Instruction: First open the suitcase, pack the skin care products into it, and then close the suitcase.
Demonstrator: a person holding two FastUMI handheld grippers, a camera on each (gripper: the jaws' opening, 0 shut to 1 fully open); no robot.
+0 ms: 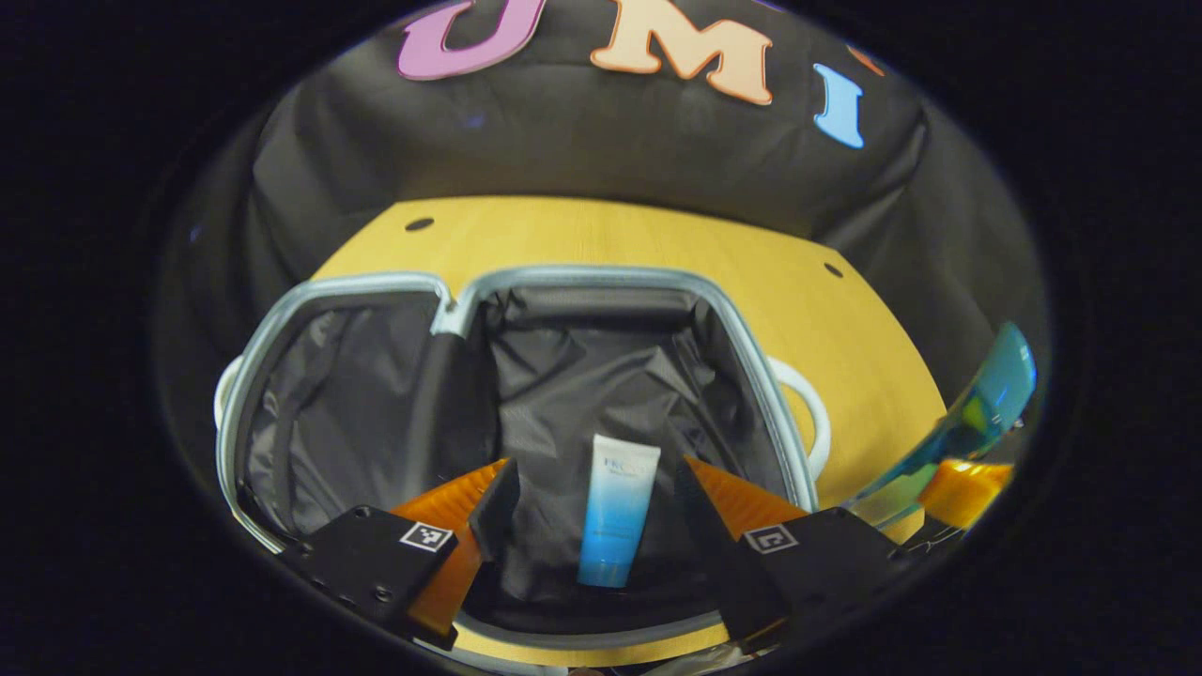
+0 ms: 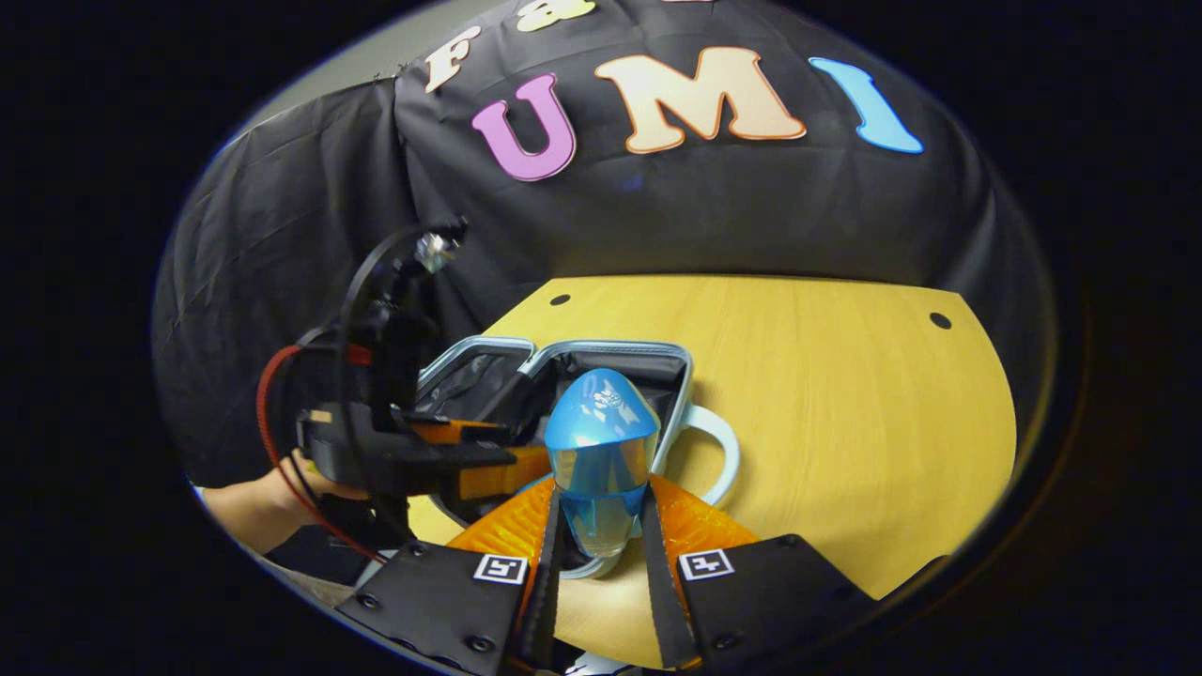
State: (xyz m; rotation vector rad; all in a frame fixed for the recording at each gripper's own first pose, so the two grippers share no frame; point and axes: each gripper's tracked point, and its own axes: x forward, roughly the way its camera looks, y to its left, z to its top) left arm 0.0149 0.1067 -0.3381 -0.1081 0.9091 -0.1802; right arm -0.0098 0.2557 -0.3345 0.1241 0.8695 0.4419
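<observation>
Suitcase [image 1: 526, 376]: we are seeing it lying open on the worktop [image 1: 657, 244], both lined halves facing up, pale zip rim running all round, a side handle [image 1: 812, 413] sticking out toward the bare wood.

Tube [image 1: 615, 512]: we are logging one white-to-blue skin care tube already lying inside the nearer half, cap end toward us.

Left hand-held gripper [image 1: 596, 498]: we are holding it over the suitcase with its jaws spread wide on either side of the tube and touching nothing.

Right hand-held gripper [image 2: 599, 526]: we are clamping the blue bottle [image 2: 601, 451] between both fingers, which are pressing on its lower body; the domed top is pointing away from us.

Bottle position: we are carrying it near the open suitcase's rim [image 2: 615, 349]; whether it is over the lining or just outside the edge is hard for us to tell, since the fisheye flattens the depth.

Other view of left tool: in the right gripper view we are seeing the left hand-held gripper and a hand [image 2: 249, 507] holding it, cables trailing.

Progress: we are judging opening done and packing partly done, with one item in and one in transit.

Remaining: we are expecting to set the bottle inside, release it, then fold the halves shut.
</observation>
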